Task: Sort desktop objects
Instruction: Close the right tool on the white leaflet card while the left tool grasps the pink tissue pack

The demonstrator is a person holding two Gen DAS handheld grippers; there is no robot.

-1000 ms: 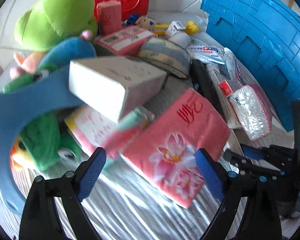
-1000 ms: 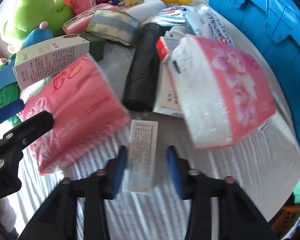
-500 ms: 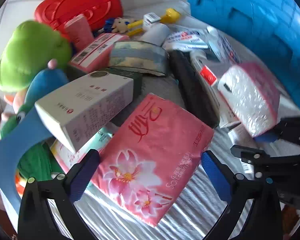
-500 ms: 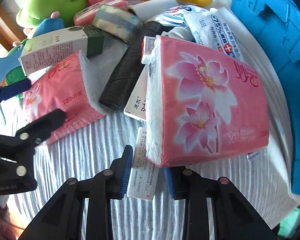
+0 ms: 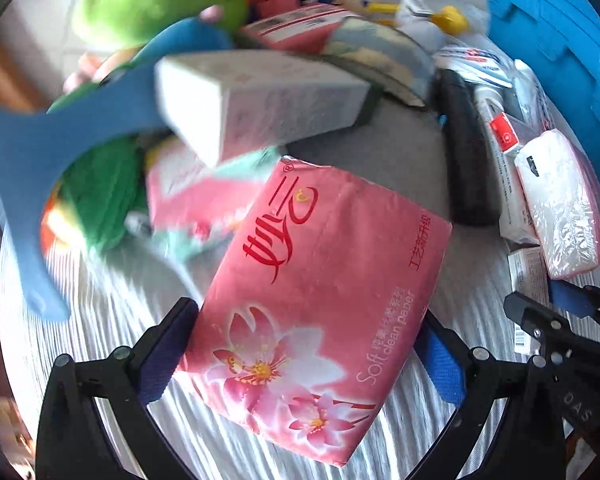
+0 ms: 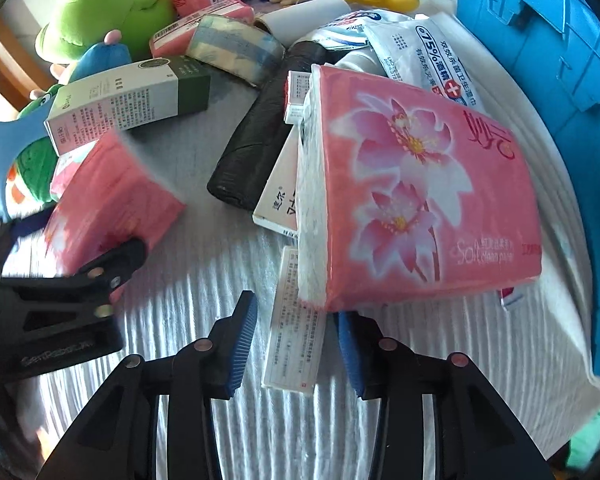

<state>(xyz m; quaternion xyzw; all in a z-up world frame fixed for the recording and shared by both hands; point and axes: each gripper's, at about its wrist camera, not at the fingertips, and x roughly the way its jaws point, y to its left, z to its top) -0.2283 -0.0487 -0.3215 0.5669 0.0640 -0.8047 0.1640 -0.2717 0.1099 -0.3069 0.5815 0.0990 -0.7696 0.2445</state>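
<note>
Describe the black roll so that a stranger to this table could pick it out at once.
Start at the big blue crate on the right, then move left past the pink tissue pack standing on its edge. The black roll lies just left of that pack on the grey cloth, the only dark, crinkled cylinder among bright boxes and packets.

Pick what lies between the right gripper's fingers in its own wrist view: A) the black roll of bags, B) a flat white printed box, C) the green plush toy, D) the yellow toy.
B: the flat white printed box lies on the cloth between the opening jaws of the right gripper, and neither pad presses on it.
</note>
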